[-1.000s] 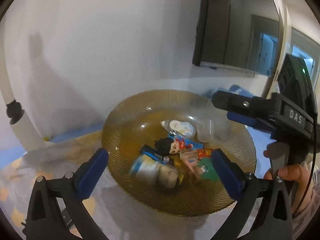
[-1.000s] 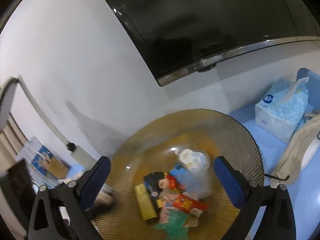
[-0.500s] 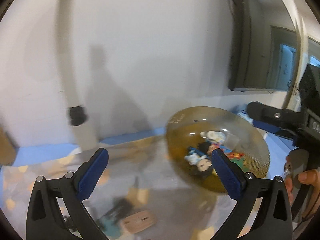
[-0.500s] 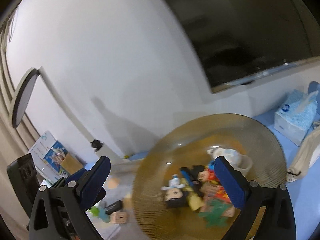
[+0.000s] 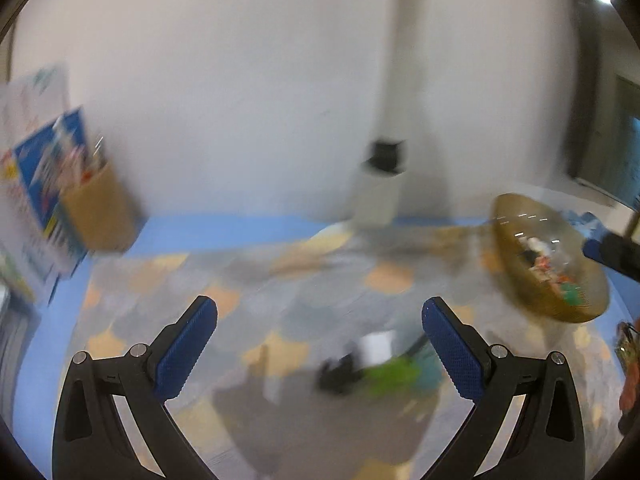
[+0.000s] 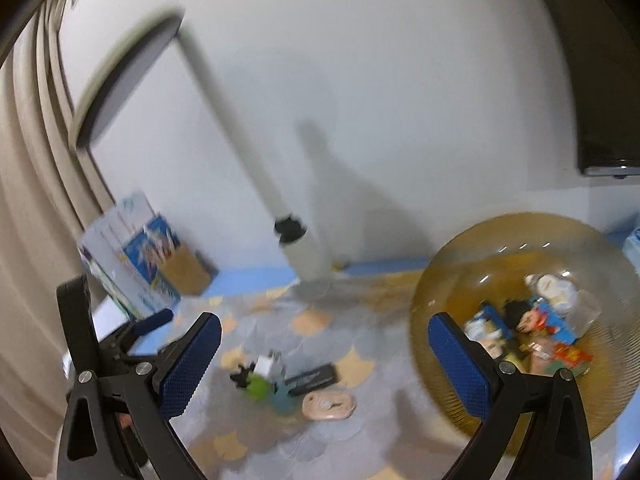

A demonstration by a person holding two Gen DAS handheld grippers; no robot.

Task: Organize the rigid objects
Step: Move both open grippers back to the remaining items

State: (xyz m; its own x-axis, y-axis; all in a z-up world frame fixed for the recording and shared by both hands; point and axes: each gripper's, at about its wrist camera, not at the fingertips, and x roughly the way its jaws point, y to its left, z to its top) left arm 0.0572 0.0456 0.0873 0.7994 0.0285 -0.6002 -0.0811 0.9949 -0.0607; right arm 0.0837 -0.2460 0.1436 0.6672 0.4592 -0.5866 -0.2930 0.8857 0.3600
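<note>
Both grippers have swung left off the amber bowl [image 6: 520,320], left gripper [image 5: 320,344] and right gripper [image 6: 324,364] spread empty; only the right view shows the pink piece [image 6: 329,405] sharply.

left view: motion-blurred, my small pile [image 5: 376,368] on the table unreadable
bowl [image 6: 532,320]: contents smeared; lower rim behind my right tongs [image 6: 324,364]
TV [image 6: 600,60]: cut off at edge

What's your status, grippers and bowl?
Left gripper open, empty. Right gripper open, empty. Bowl part-filled; loose items on mat. Nothing blocking them.
</note>
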